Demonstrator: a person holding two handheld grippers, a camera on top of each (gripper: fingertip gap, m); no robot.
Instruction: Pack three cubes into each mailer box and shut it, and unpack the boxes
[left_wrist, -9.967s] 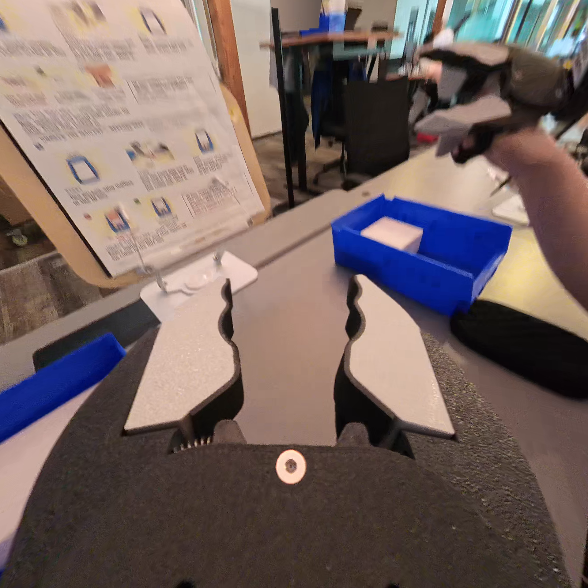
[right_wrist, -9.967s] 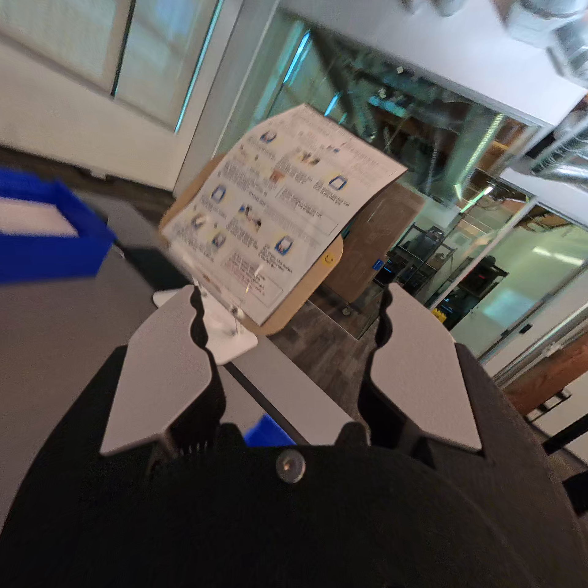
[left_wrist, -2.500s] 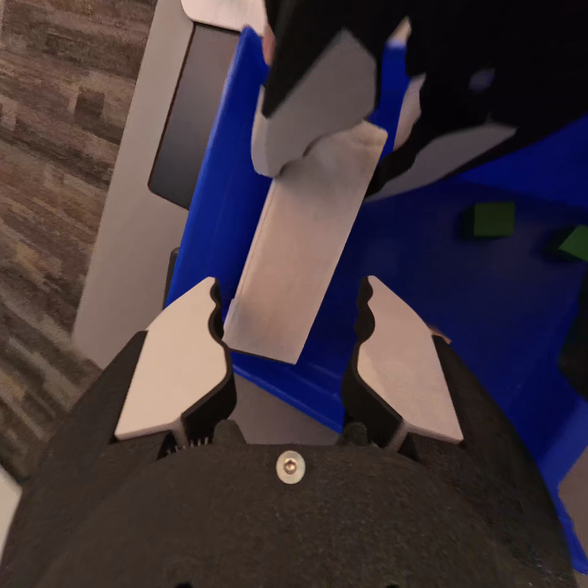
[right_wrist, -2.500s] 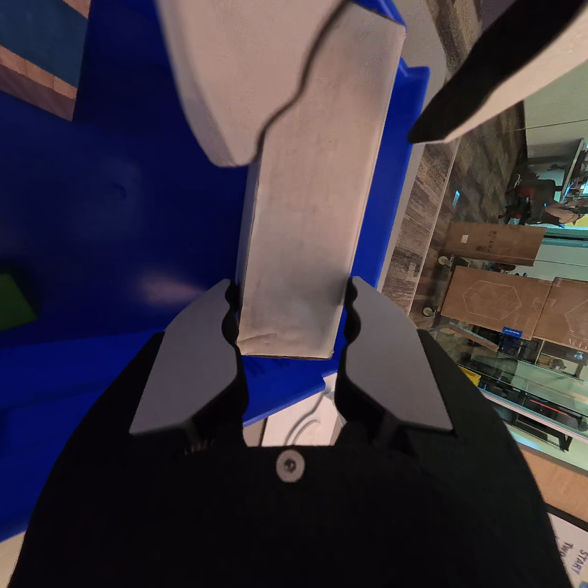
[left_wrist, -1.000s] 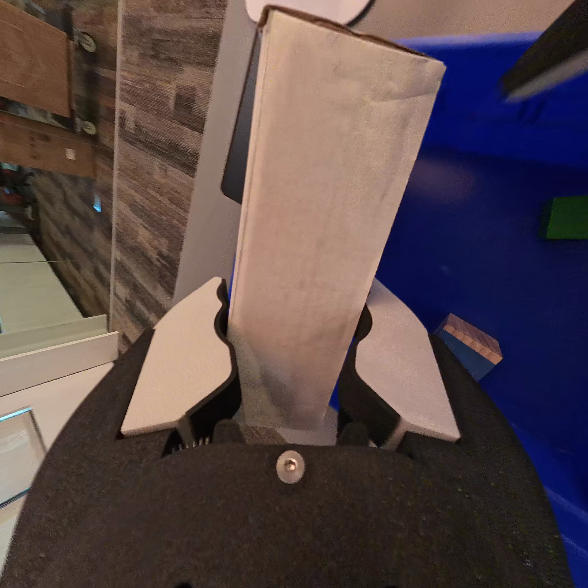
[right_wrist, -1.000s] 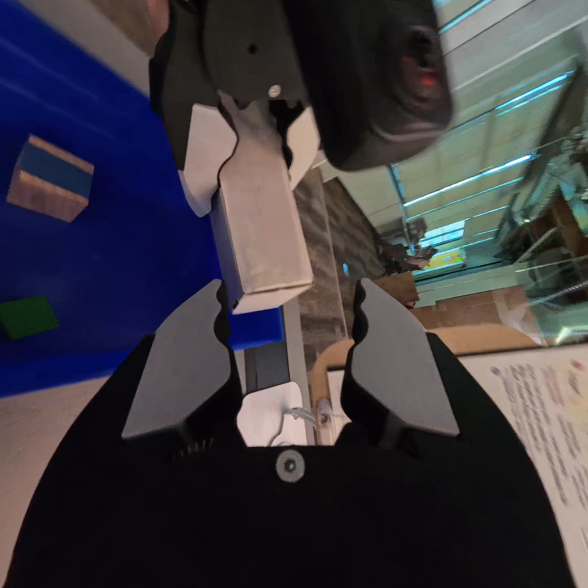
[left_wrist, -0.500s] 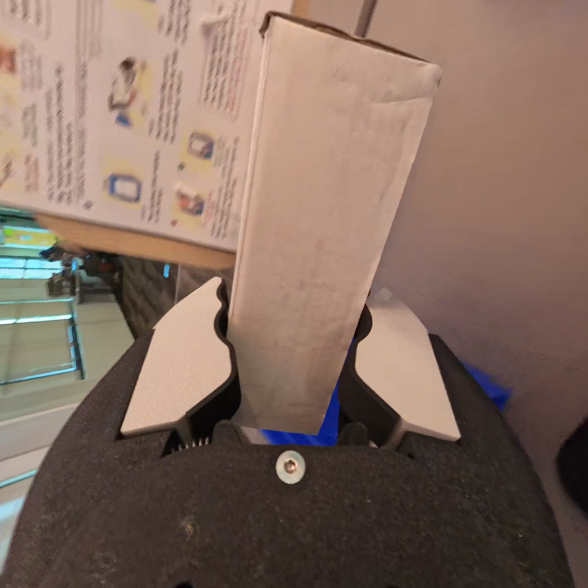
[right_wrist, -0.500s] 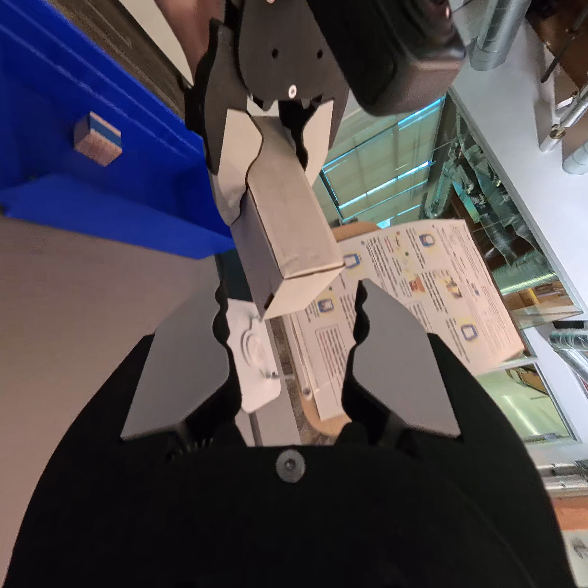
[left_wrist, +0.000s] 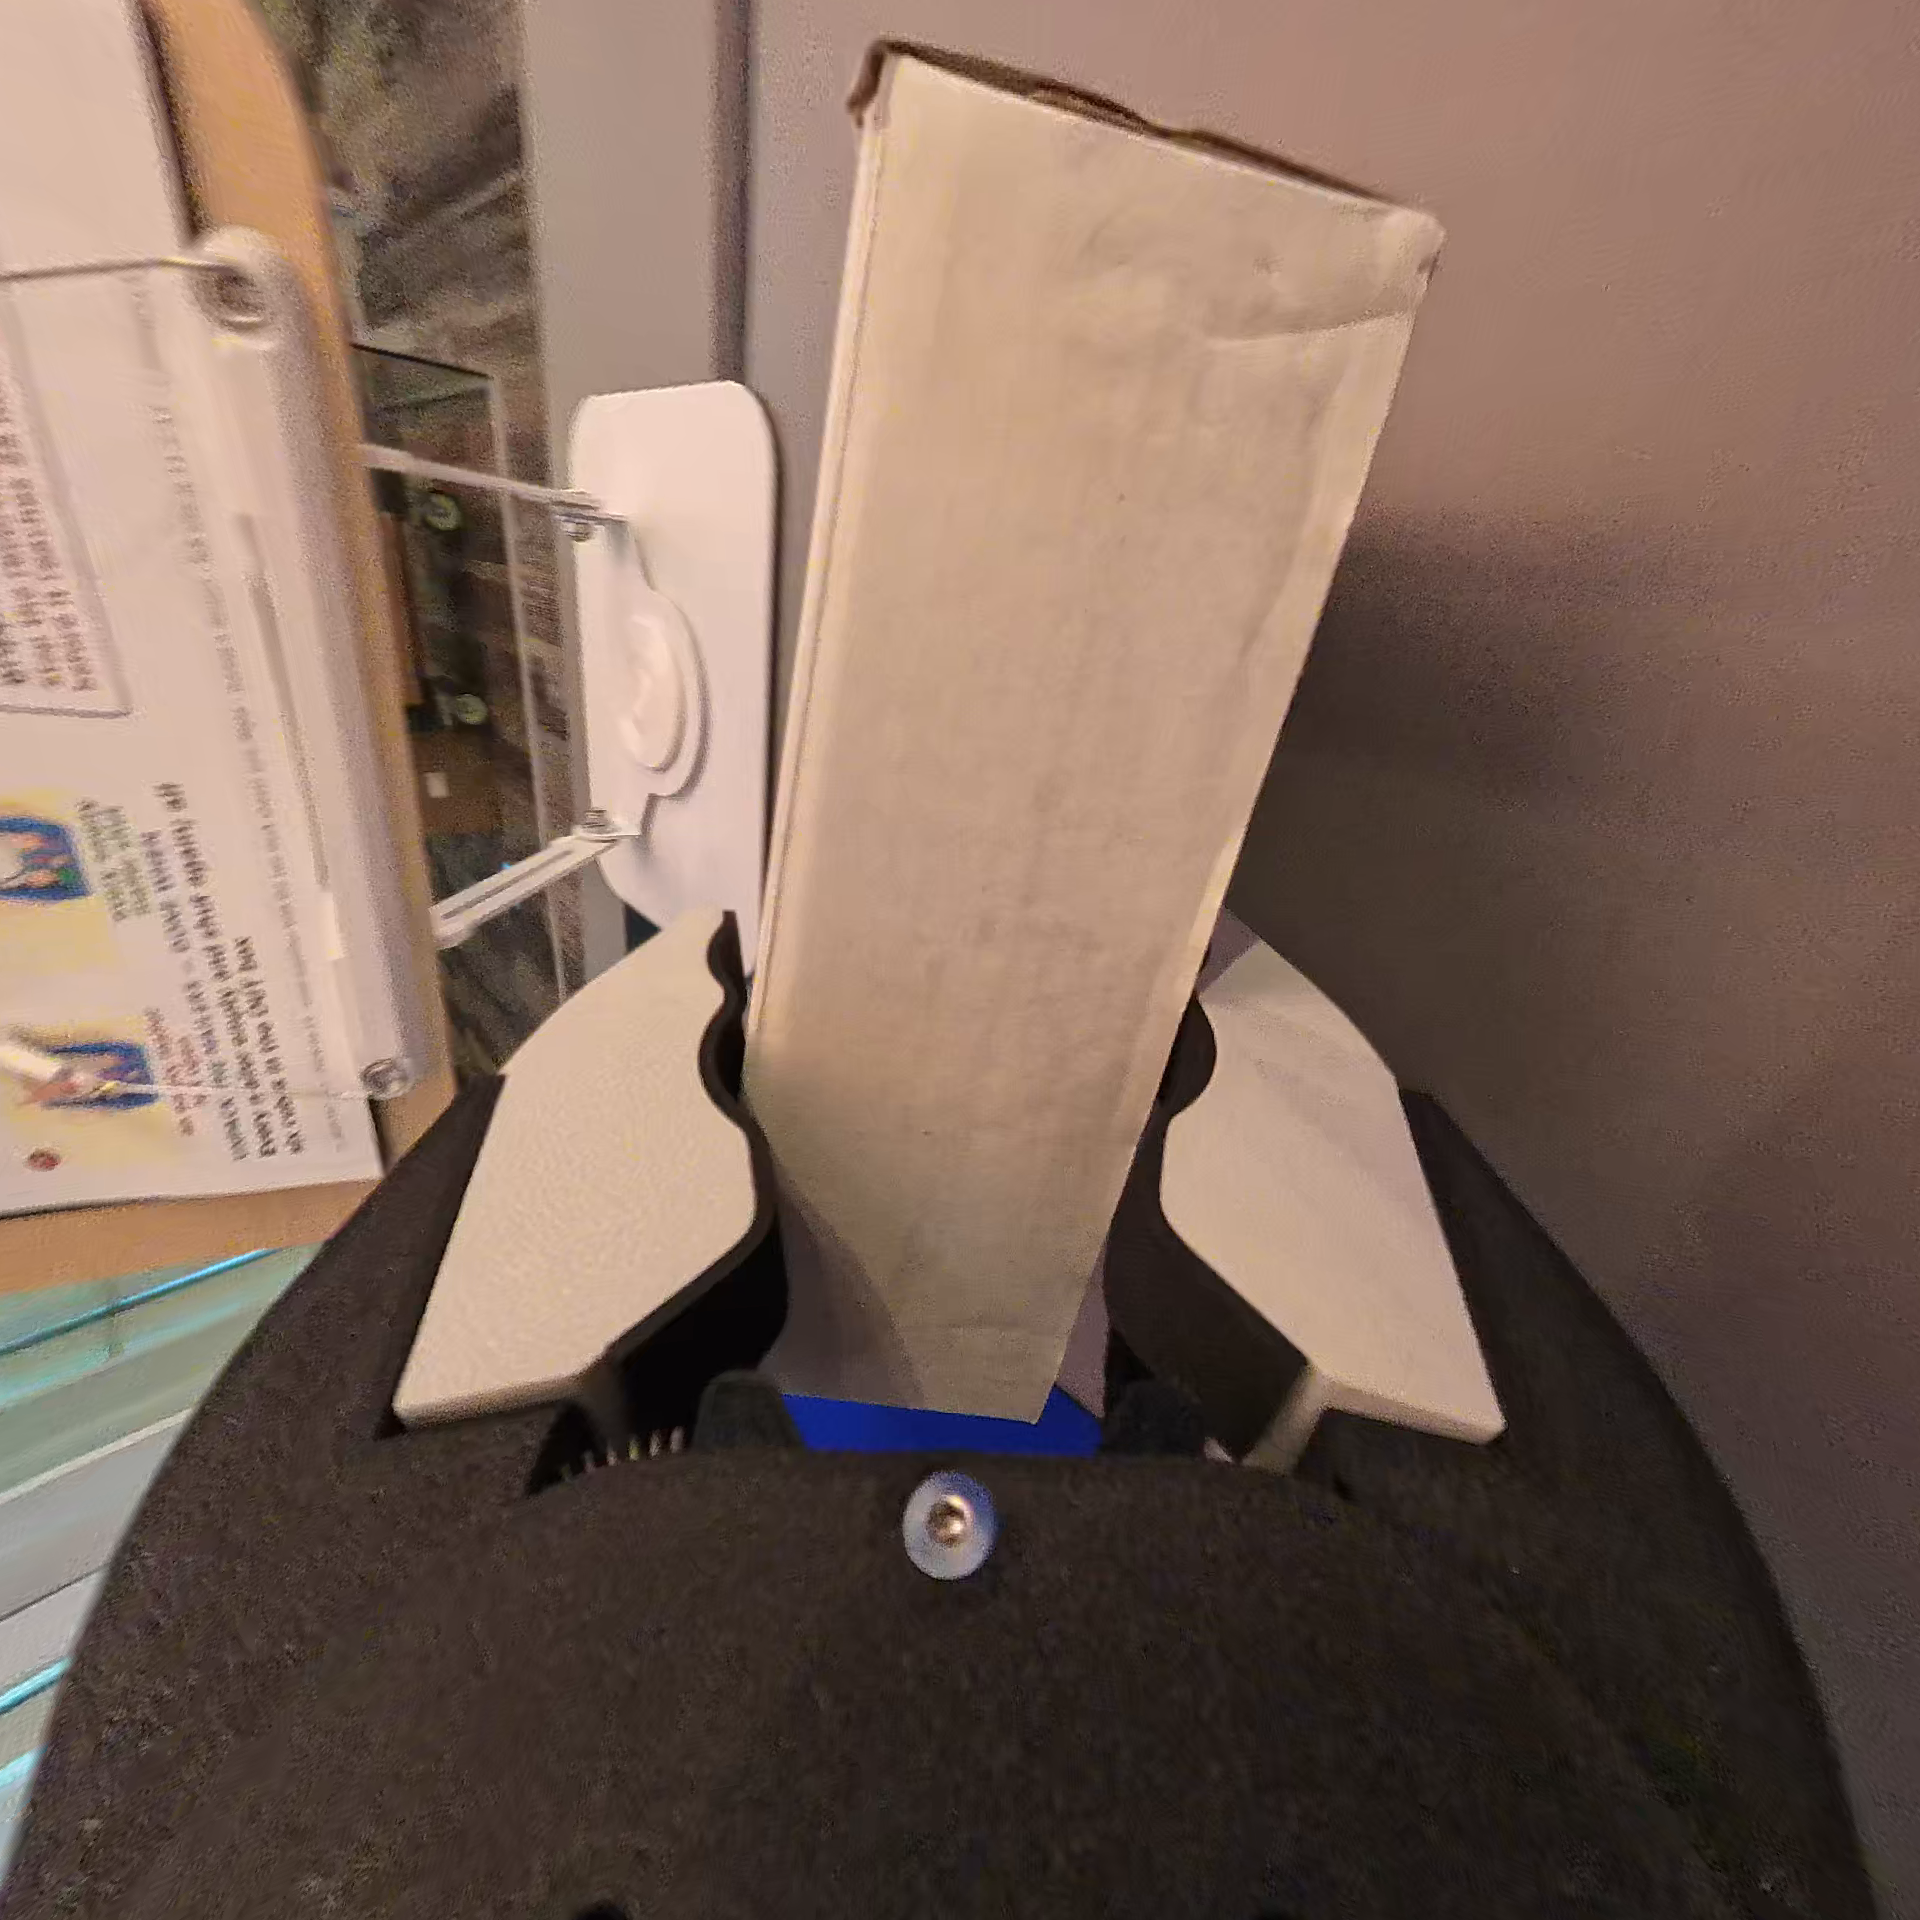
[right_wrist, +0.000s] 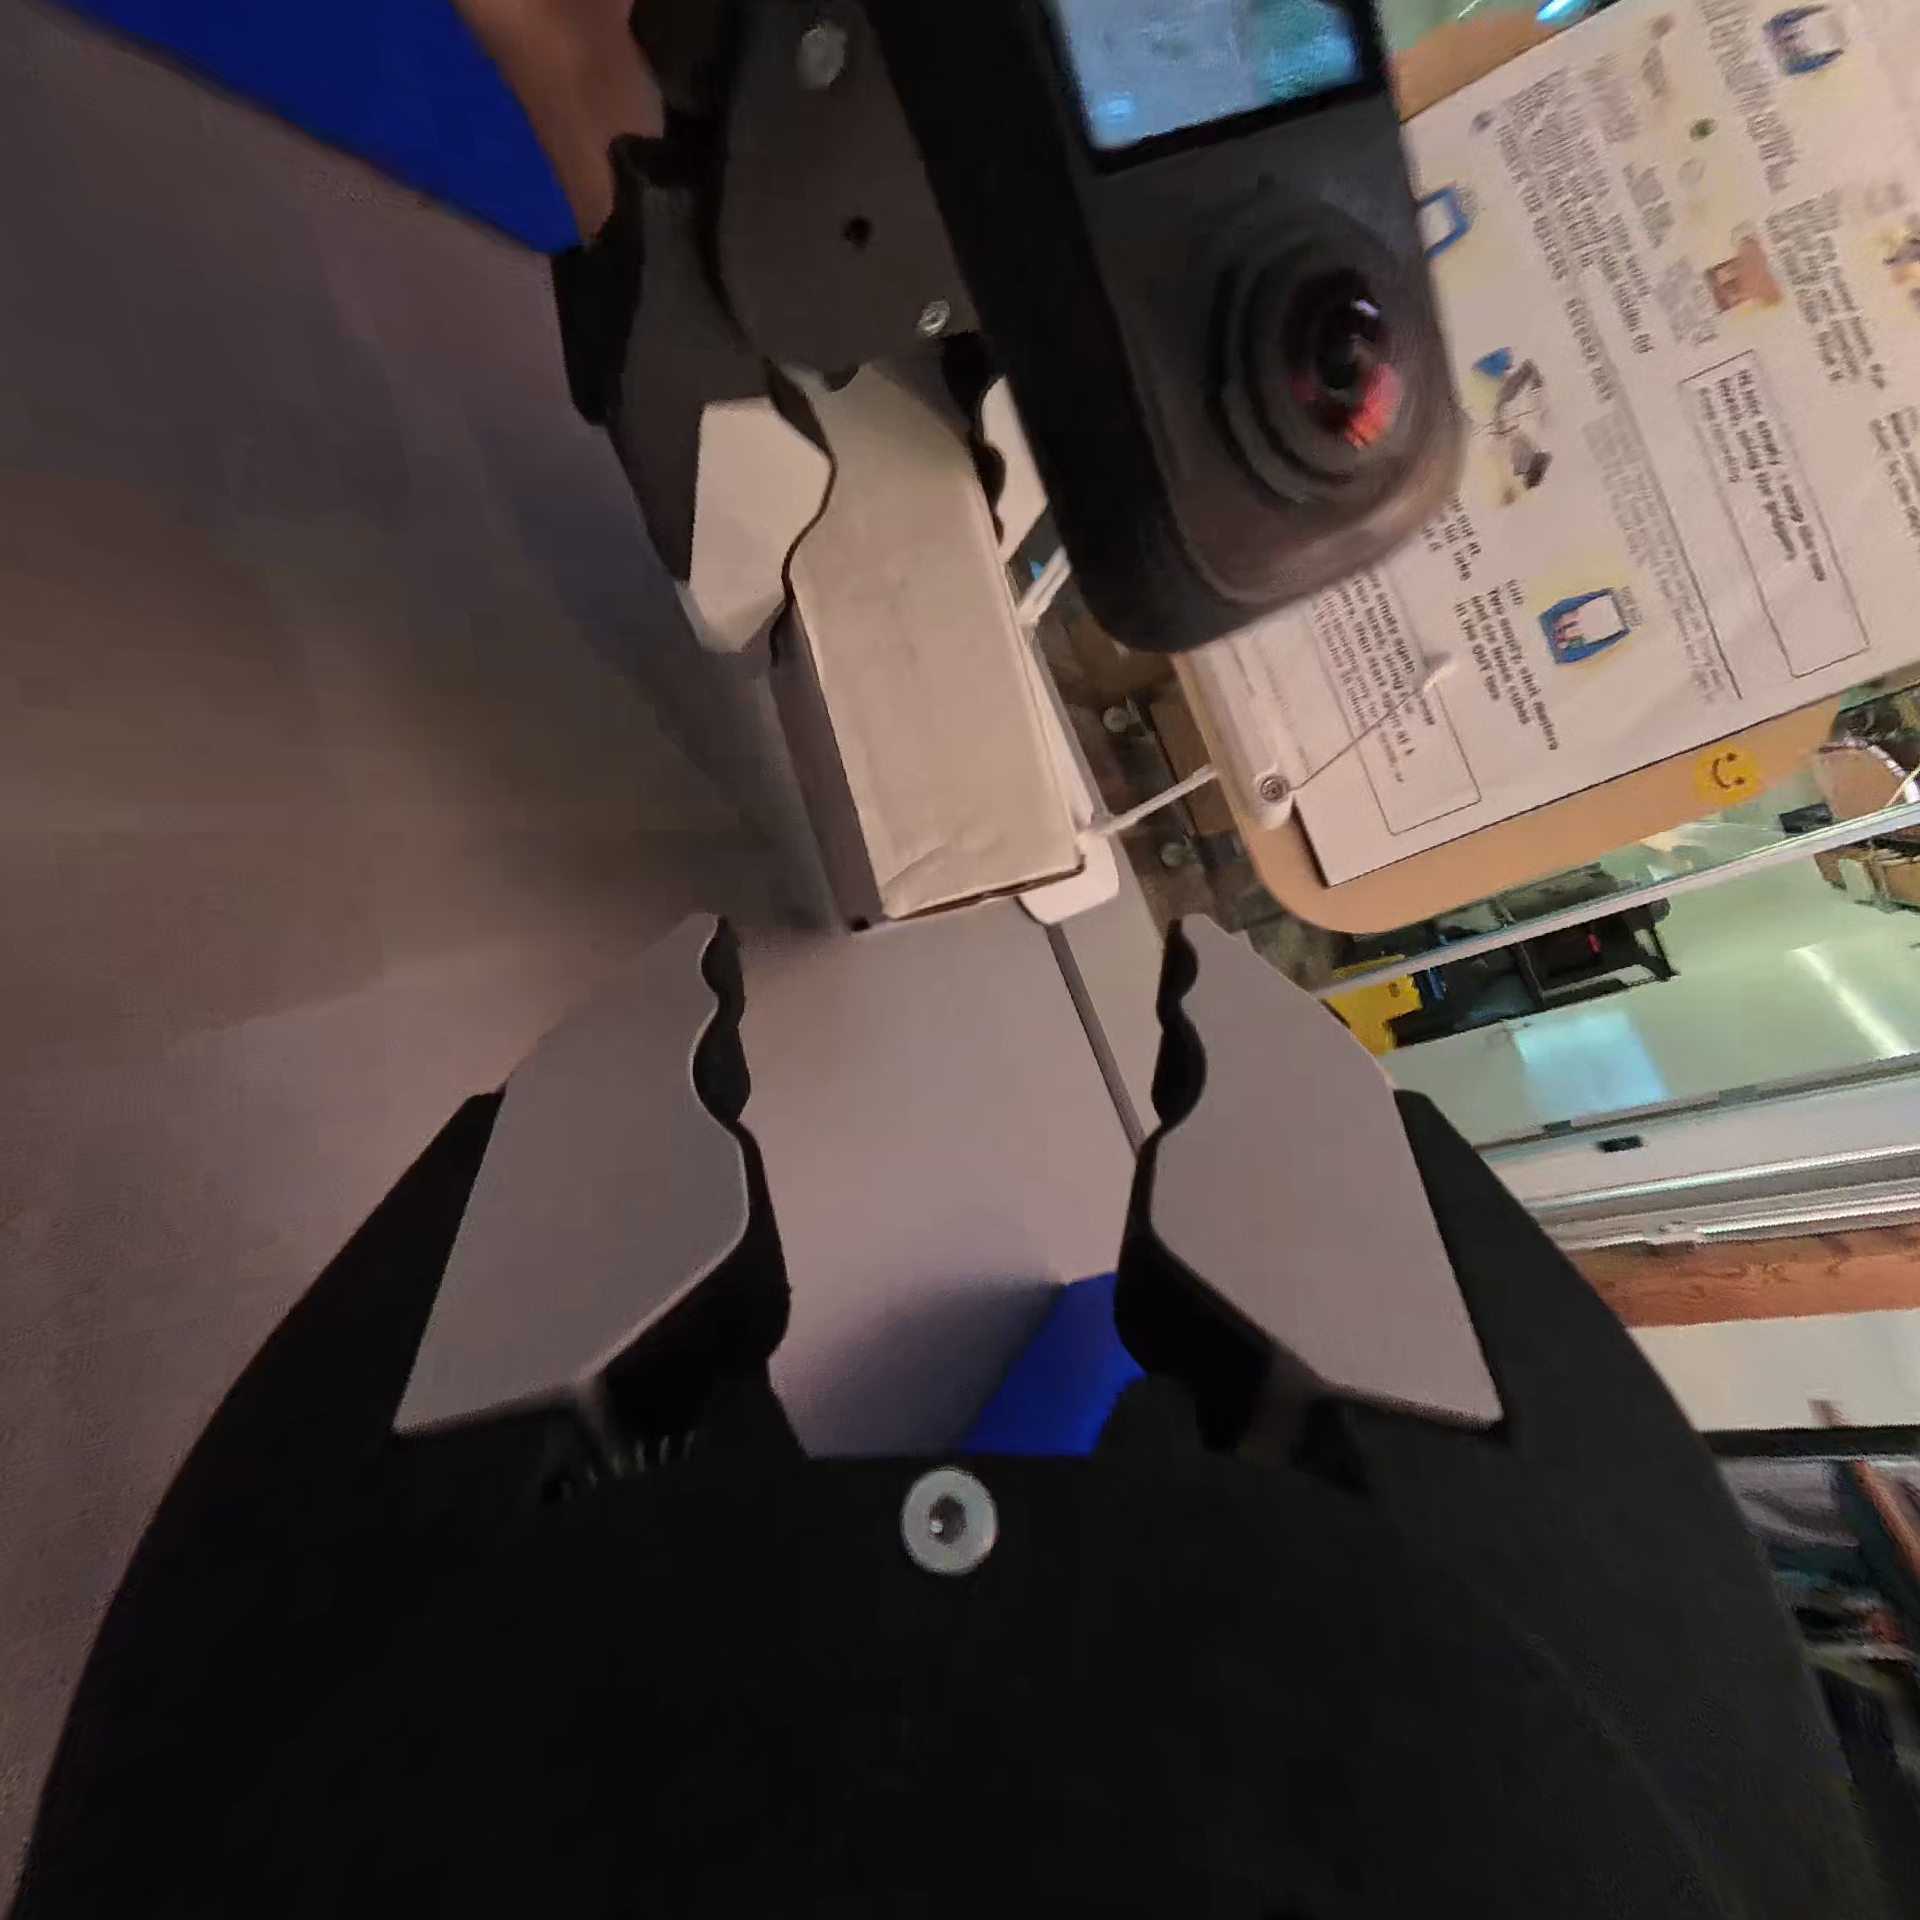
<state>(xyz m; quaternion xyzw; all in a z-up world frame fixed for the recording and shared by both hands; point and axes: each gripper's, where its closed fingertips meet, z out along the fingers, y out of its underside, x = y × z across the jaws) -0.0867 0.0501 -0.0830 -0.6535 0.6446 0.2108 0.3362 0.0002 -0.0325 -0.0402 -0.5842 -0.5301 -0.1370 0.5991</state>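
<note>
My left gripper (left_wrist: 961, 997) is shut on a white mailer box (left_wrist: 1049, 675), which stands closed and on its narrow side, sticking out far ahead of the fingers over the grey table (left_wrist: 1621, 520). In the right wrist view the same box (right_wrist: 925, 686) shows held by the left gripper (right_wrist: 883, 468), its free end just ahead of my right gripper (right_wrist: 951, 997). My right gripper is open and empty, apart from the box. No cubes are in view.
An instruction sheet on a clear stand (left_wrist: 177, 644) with a white base (left_wrist: 675, 644) stands at the table's edge, also in the right wrist view (right_wrist: 1621, 436). Blue bin parts show at the top left (right_wrist: 343, 94) and behind my right fingers (right_wrist: 1049, 1382).
The right gripper let go of the box and the left took it. Both grippers have swung away from the blue bin to over the grey table near the sheet stand.
</note>
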